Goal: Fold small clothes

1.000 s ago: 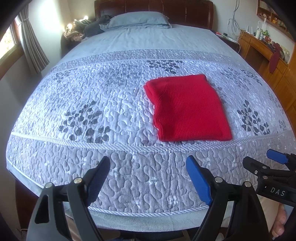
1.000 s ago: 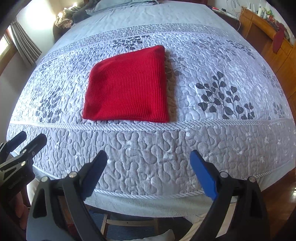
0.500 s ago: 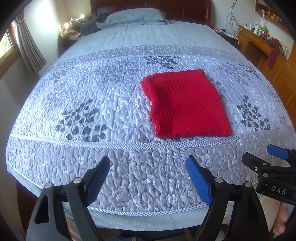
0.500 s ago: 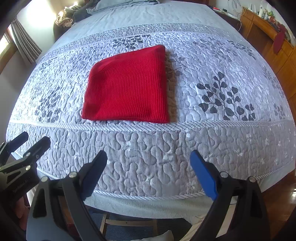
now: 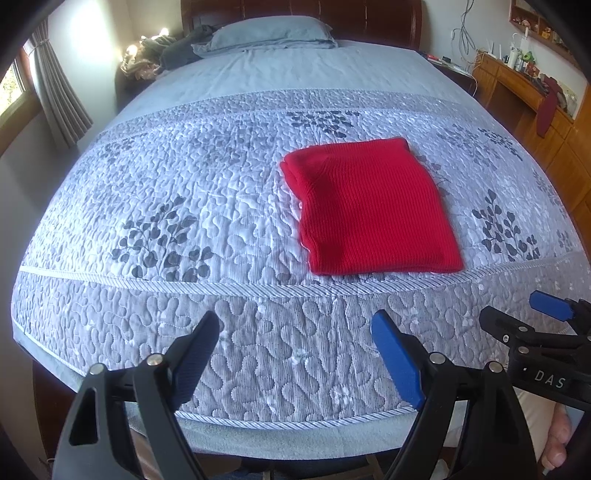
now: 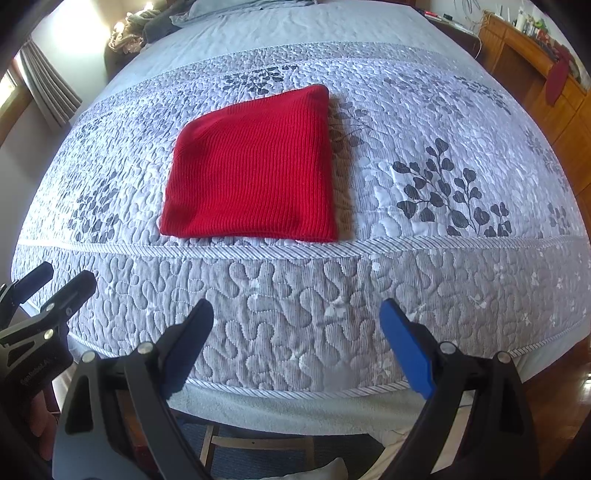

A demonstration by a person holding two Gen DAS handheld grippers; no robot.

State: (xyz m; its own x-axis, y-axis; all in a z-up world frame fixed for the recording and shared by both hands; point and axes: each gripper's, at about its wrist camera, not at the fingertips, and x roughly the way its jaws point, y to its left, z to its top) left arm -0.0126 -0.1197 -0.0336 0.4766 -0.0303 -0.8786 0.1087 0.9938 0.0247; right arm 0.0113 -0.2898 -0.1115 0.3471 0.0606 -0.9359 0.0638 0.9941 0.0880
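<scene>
Red knit garment (image 5: 373, 210): ribbed weave, folded into a compact, roughly square stack, lying flat on the quilt (image 5: 221, 221). Layered fold edges face 9 o'clock in the left wrist view. Near edge runs just beyond the quilt's corded seam. Right wrist view: position 11 o'clock from centre.

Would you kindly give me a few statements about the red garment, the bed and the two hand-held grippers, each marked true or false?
1. The red knit garment lies folded flat on the quilted bedspread. True.
2. The left hand-held gripper is clamped on the garment. False: its jaws stand open over the quilt's near border, with nothing between them.
3. The right hand-held gripper is open and empty. True.
4. The garment hangs over the foot edge of the bed. False: it rests wholly on top, behind the corded seam.
5. A pillow lies at the headboard end. True.
</scene>
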